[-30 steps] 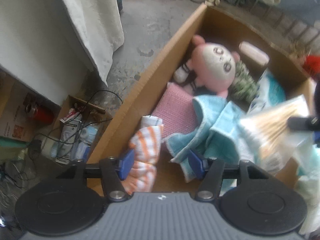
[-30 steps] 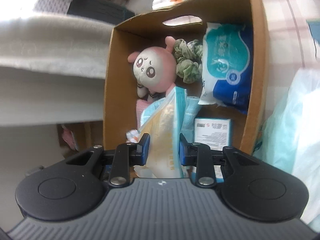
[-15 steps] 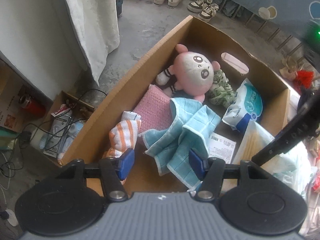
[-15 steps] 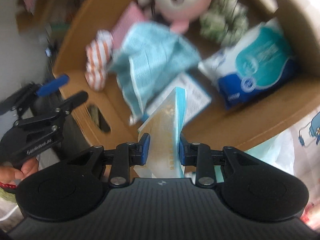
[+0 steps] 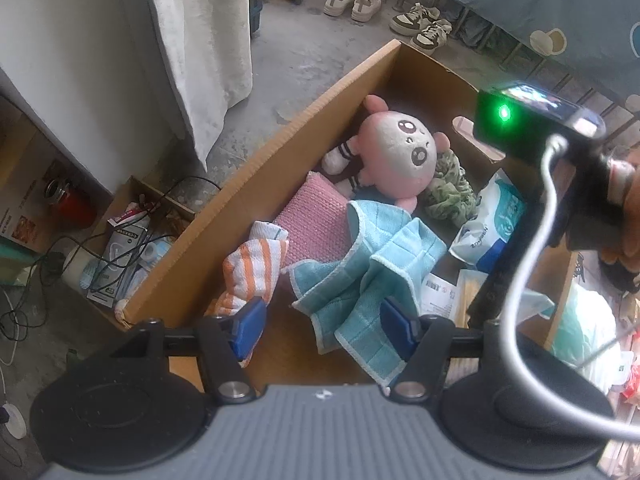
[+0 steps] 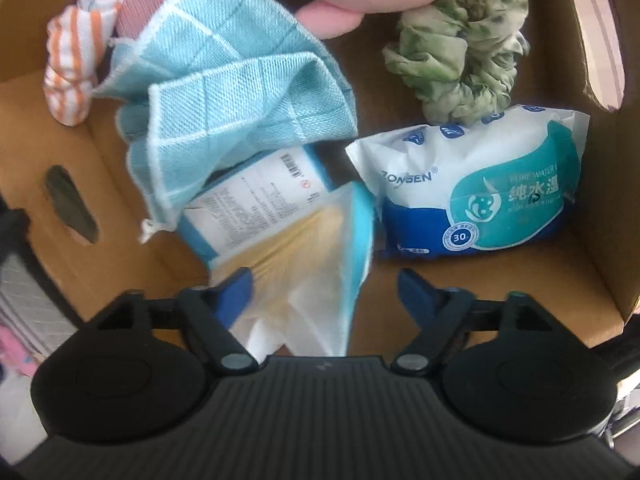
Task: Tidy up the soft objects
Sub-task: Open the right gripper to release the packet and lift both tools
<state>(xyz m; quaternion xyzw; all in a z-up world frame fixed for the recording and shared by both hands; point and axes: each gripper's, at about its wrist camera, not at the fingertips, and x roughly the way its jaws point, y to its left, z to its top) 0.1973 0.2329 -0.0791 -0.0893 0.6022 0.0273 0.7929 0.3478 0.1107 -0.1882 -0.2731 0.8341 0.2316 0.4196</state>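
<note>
Now both grippers hang over the cardboard box (image 5: pixel 280 148). My right gripper (image 6: pixel 324 284) points down into the near right part of the box; its jaws have just been opening and stand wide. The bag of cotton swabs (image 6: pixel 304 264) lies between them, blurred, against the left blue pad; the right pad is clear of it, so nothing is clamped. The bag leans on a white and blue carton (image 6: pixel 256 204), just left of the wet wipes pack (image 6: pixel 480 184).

My left gripper (image 5: pixel 322 324) hovers at the near end of the box, jaws about half wide and just been opening a little, gripping nothing; the blue checked cloth (image 5: pixel 368 264) lies below, between the pads.

Contents, left wrist view: pink plush doll (image 5: pixel 396 156) at the far end, green scrunchie (image 5: pixel 448 192) touching its right side, pink textured cloth (image 5: pixel 316 220) beside the doll, orange striped cloth (image 5: pixel 252 268) against the left wall.

Outside the box: shoes (image 5: pixel 352 2) on the concrete floor (image 5: pixel 304 60), a white curtain (image 5: pixel 200 40), a small open box of clutter (image 5: pixel 124 248)
</note>
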